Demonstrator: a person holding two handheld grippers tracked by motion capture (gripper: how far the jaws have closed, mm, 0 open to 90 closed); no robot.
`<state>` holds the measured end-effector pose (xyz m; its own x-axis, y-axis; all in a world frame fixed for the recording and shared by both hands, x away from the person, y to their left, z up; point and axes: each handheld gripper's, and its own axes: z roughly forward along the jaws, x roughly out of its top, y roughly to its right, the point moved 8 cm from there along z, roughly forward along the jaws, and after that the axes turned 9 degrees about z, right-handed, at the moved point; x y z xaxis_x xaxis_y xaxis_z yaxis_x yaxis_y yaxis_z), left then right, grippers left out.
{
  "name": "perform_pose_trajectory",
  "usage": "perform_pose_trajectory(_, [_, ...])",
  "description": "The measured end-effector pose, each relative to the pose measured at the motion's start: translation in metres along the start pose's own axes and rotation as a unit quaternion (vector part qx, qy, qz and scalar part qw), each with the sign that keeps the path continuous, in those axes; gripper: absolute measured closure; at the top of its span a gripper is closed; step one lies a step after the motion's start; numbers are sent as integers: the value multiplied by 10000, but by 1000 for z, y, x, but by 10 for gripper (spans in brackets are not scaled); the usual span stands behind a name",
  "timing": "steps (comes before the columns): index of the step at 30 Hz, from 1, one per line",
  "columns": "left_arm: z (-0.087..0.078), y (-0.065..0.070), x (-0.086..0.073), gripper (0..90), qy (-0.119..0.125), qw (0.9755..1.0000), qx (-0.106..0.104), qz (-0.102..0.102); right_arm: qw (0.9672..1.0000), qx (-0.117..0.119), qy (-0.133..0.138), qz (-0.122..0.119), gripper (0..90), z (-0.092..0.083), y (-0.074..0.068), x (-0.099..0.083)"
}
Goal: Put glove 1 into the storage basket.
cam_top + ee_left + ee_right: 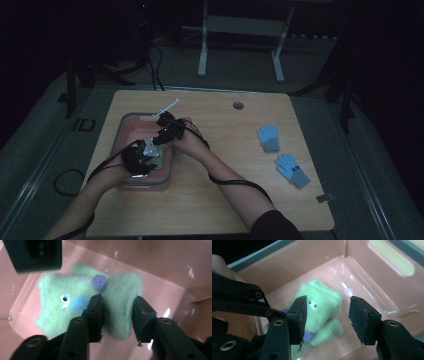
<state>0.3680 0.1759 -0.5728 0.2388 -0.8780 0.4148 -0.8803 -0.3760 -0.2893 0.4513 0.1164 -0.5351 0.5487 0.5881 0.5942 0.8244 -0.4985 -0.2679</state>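
A pale green fuzzy glove-like piece (72, 290) with a purple pompom, a blue patch and a small eye lies on the floor of a pink bin (125, 119) at the table's left. My left gripper (117, 312) reaches down into the bin (162, 277), its jaws apart on either side of a fold of the green piece, flanking it loosely. My right gripper (327, 315) hovers over the same piece (324, 307) with its jaws wide and nothing pressed between them. In the high view both grippers, left (152, 159) and right (157, 140), meet over the bin.
Two blue gloves (268, 137) (292, 170) lie on the wooden table's right side. A small round hole (238, 105) sits near the far edge, and a grey tag (324, 198) near the right front corner. Cables trail from both arms. A white frame stands behind.
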Motion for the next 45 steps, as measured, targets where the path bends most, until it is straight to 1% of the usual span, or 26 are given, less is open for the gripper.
perform_pose_trajectory(1, [0, 0, 0, 541, 0, 10000, 0, 0, 10000, 0, 0, 0, 486, 0, 0, 0])
perform_pose_trajectory(2, [-3, 0, 1, 541, 1, 9999, 104, -66, 10000, 22, 24, 19, 486, -3, 1, 0])
perform_pose_trajectory(3, [-4, 0, 2, 445, 39, 9999, 128, -100, 10000, 42, 77, 2, 476, -7, 1, 0])
perform_pose_trajectory(4, [-7, 0, 2, 434, 81, 9997, 179, -127, 9999, 52, 86, 10, 476, -10, 1, 0])
perform_pose_trajectory(7, [-16, -3, 4, 285, 169, 9988, 303, -336, 9997, 98, 221, -3, 450, -22, 0, 0])
perform_pose_trajectory(8, [-20, -5, 5, 257, 289, 9979, 402, -421, 9996, 109, 249, -11, 439, -25, 0, 0])
perform_pose_trajectory(10, [-27, -7, 8, 195, 452, 9963, 440, -576, 9992, 185, 361, -1, 392, -35, -2, -1])
perform_pose_trajectory(11, [-27, -7, 8, 167, 452, 9963, 440, -576, 9992, 185, 361, -1, 392, -35, -2, -1])
perform_pose_trajectory(12, [-31, -7, 11, 167, 550, 9952, 451, -673, 9990, 216, 385, 2, 376, -39, -2, -2])
perform_pose_trajectory(13, [-32, -7, 13, 138, 565, 9951, 469, -668, 9987, 304, 411, 22, 312, -46, -2, -4])
perform_pose_trajectory(14, [-34, -6, 15, 125, 580, 9947, 476, -702, 9983, 381, 437, 7, 295, -51, -3, -6])
perform_pose_trajectory(15, [-34, -4, 17, 120, 607, 9946, 425, -729, 9982, 402, 451, -11, 274, -54, -3, -7])
perform_pose_trajectory(17, [-35, -3, 22, 96, 666, 9938, 470, -758, 9975, 504, 486, 20, 243, -60, -3, -11])
perform_pose_trajectory(18, [-36, -1, 25, 84, 700, 9937, 435, -764, 9972, 568, 494, -7, 224, -63, -3, -13])
perform_pose_trajectory(19, [-36, 0, 28, 80, 739, 9932, 414, -797, 9971, 586, 487, -68, 197, -66, -4, -15])
perform_pose_trajectory(21, [-37, 4, 36, 75, 843, 9927, 336, -789, 9974, 535, 465, -144, 193, -70, -3, -21])
perform_pose_trajectory(22, [-37, 6, 40, 70, 890, 9923, 335, -790, 9972, 574, 447, -185, 179, -72, -4, -24])
perform_pose_trajectory(25, [-39, 13, 51, 70, 1043, 9911, 194, -802, 9973, 546, 462, -158, 182, -78, -2, -32])
perform_pose_trajectory(28, [-39, 19, 61, 70, 1111, 9903, 72, -834, 9976, 473, 470, -204, 182, -85, 2, -40])
perform_pose_trajectory(29, [-39, 19, 61, 70, 1111, 9903, 72, -834, 9976, 473, 470, -204, 182, -85, 2, -40])
perform_pose_trajectory(31, [-40, 24, 72, 70, 1270, 9879, 1, -886, 9976, 442, 495, -192, 182, -91, 6, -47])
perform_pose_trajectory(35, [-42, 31, 84, 70, 1447, 9850, -111, -939, 9974, 439, 542, -167, 191, -100, 13, -57])
perform_pose_trajectory(38, [-39, 40, 93, 70, 1507, 9845, -221, -873, 9972, 374, 589, -268, 208, -106, 20, -64])
perform_pose_trajectory(42, [-34, 50, 103, 70, 1607, 9831, -289, -824, 9978, 301, 500, -313, 206, -112, 29, -77])
perform_pose_trajectory(44, [-31, 55, 108, 70, 1689, 9814, -356, -844, 9983, 164, 458, -334, 203, -114, 34, -84])
perform_pose_trajectory(45, [-30, 57, 110, 70, 1713, 9812, -362, -816, 9984, 143, 447, -330, 200, -115, 36, -87])
